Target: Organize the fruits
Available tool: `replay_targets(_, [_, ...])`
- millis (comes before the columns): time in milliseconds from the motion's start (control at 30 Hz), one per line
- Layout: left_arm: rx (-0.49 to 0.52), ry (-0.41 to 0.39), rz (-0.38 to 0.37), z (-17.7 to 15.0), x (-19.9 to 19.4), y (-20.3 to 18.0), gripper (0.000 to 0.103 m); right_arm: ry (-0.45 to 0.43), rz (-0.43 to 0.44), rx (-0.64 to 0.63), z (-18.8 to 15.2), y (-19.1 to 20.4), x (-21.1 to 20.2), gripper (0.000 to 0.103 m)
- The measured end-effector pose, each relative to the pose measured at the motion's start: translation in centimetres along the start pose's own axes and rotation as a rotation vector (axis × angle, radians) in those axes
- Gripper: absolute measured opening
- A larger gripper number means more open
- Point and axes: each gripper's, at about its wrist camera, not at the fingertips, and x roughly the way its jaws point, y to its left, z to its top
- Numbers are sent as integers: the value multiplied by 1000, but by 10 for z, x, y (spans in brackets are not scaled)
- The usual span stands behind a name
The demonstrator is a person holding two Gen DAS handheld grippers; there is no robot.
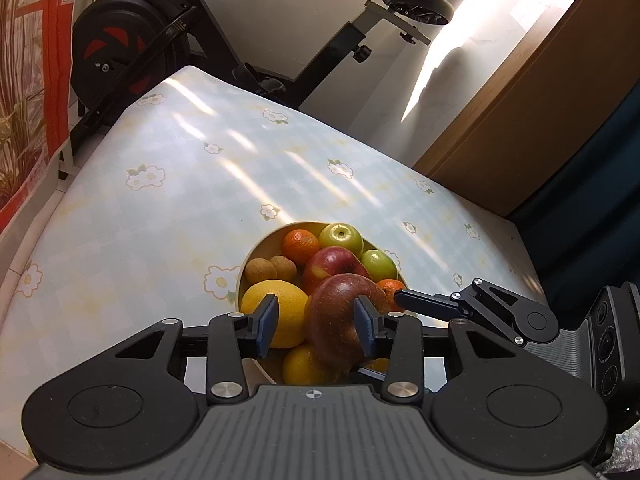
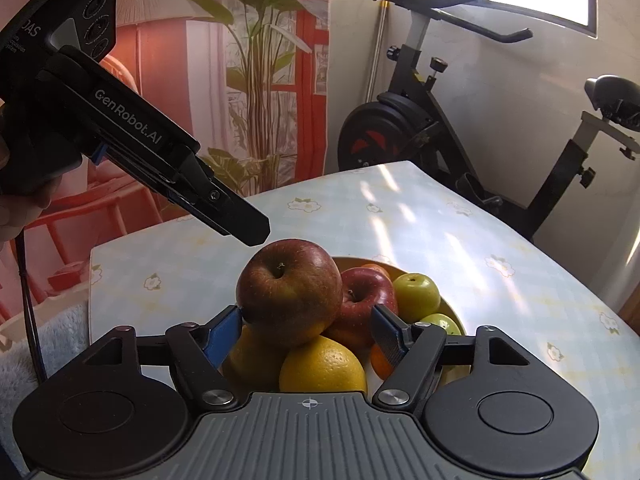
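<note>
On the flowered table [image 1: 160, 208], the round bowl [image 1: 256, 252] brims with fruit. The big red apple [image 2: 288, 292] sits atop the heap, between my right gripper [image 2: 306, 334] jaws, spread clear of it; my left gripper [image 1: 316, 322] jaws likewise parted.

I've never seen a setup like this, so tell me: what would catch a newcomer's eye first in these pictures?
Probably the bowl heaped with bright fruit on the flowered tablecloth, with a big dark red apple perched on top of the pile. Two black hand-held grippers crowd over it: the right gripper open around the apple, the left gripper open beside it. Behind the table stands an exercise bike.
</note>
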Motion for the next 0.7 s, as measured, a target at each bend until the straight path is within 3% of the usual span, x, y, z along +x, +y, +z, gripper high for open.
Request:
replay_targets(167, [41,-82,86,1,-14,-11,68,-57,-84,69,-5,-18,-25,78])
replay_targets(267, [52,-132,101,2,-20,-17,79,-88,-147,110,-9,-31,-39,86])
replay_targets(533, [78,-168,163,2,-17,-26,82,-119,-273,221,-18,-61,-63,98])
replay_targets(700, [136,-206,237,-3,-25,-41,90,-110,-366,291,-25,-74,-78,103])
